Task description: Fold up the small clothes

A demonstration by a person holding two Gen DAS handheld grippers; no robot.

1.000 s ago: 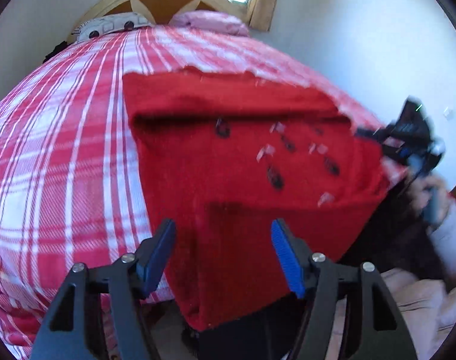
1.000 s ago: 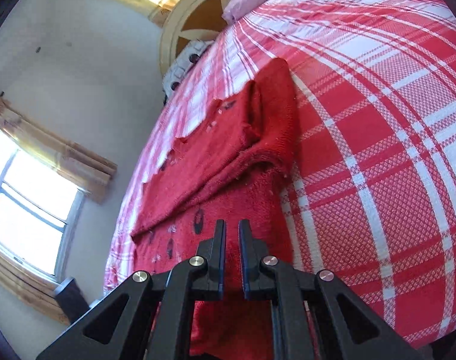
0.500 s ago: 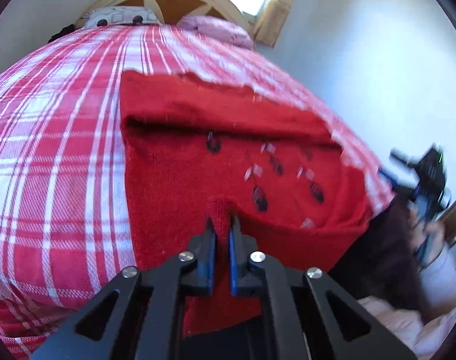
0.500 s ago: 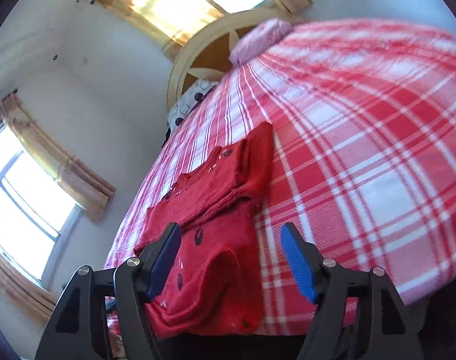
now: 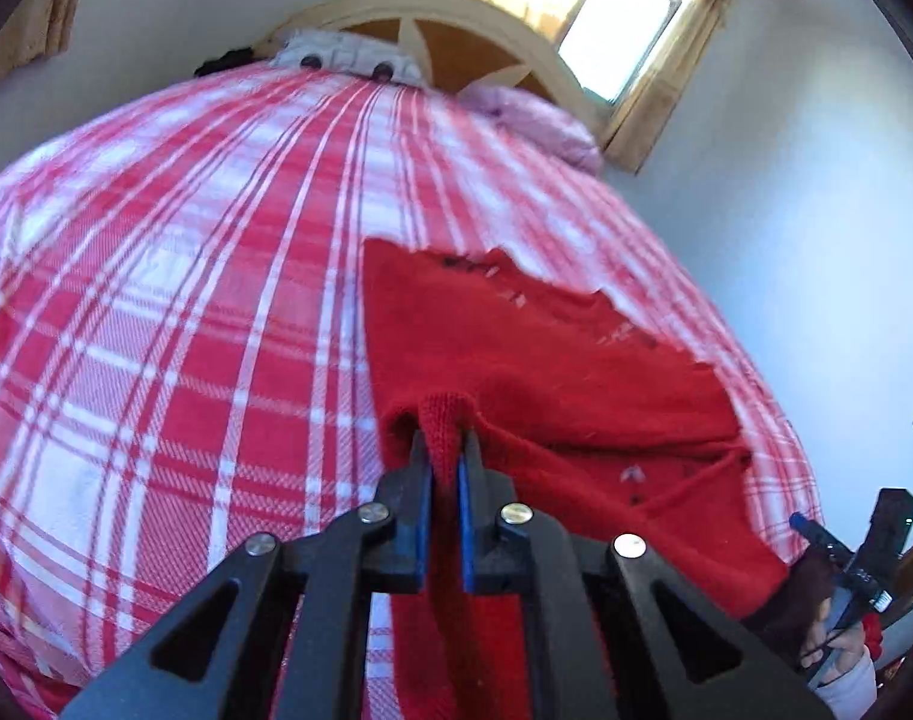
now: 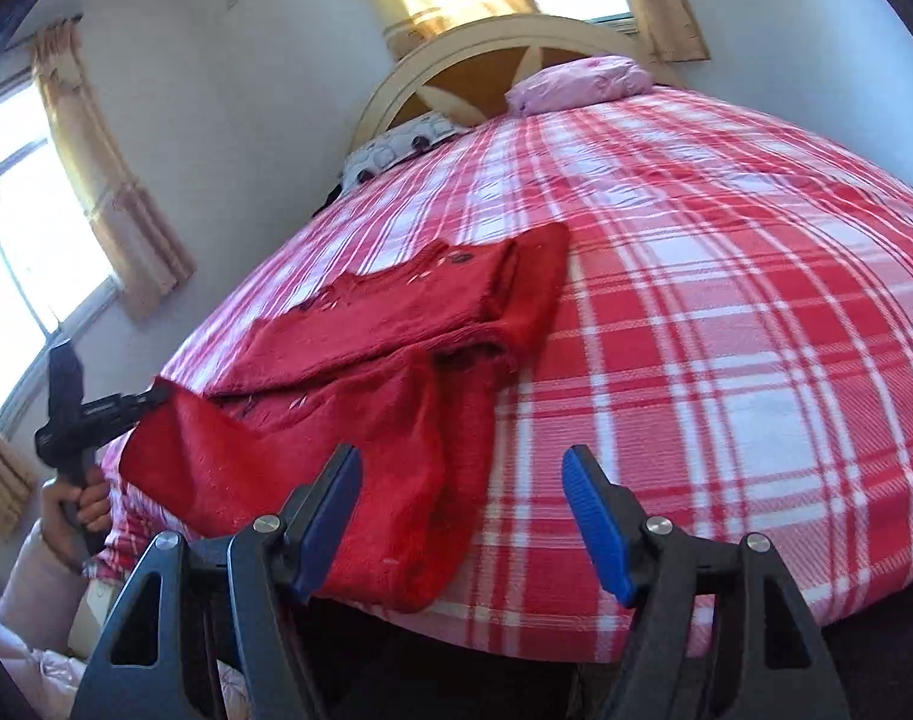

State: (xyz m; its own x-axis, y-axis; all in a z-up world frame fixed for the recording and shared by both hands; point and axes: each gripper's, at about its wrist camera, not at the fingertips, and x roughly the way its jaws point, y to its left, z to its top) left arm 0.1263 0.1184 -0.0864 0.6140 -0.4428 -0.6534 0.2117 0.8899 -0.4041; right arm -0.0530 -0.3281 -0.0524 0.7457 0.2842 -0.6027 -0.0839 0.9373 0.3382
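Observation:
A red knitted sweater (image 5: pixel 546 348) with small dark and pale motifs lies on the bed's near corner, its top part folded over. My left gripper (image 5: pixel 446 444) is shut on a pinched ridge of its lower part and holds that cloth raised off the bed. In the right wrist view the sweater (image 6: pixel 396 324) shows this lifted flap at the left, where the left gripper (image 6: pixel 156 399) grips it. My right gripper (image 6: pixel 462 480) is open near the bed's front edge. Its blue pads (image 6: pixel 594 516) press on nothing, and the sweater's hanging hem lies just beyond the left finger.
The bed carries a red and white plaid cover (image 6: pixel 726 330). A pink pillow (image 6: pixel 576 84) and a white patterned pillow (image 6: pixel 396 144) lie by the arched headboard (image 6: pixel 486 54). Curtained windows (image 6: pixel 12 228) are on the walls. A person's hand (image 5: pixel 834 660) shows at the lower right.
My left gripper closed on the sweater's lower part and lifted it toward the headboard. My right gripper let go of the sweater, opened wide and drew back.

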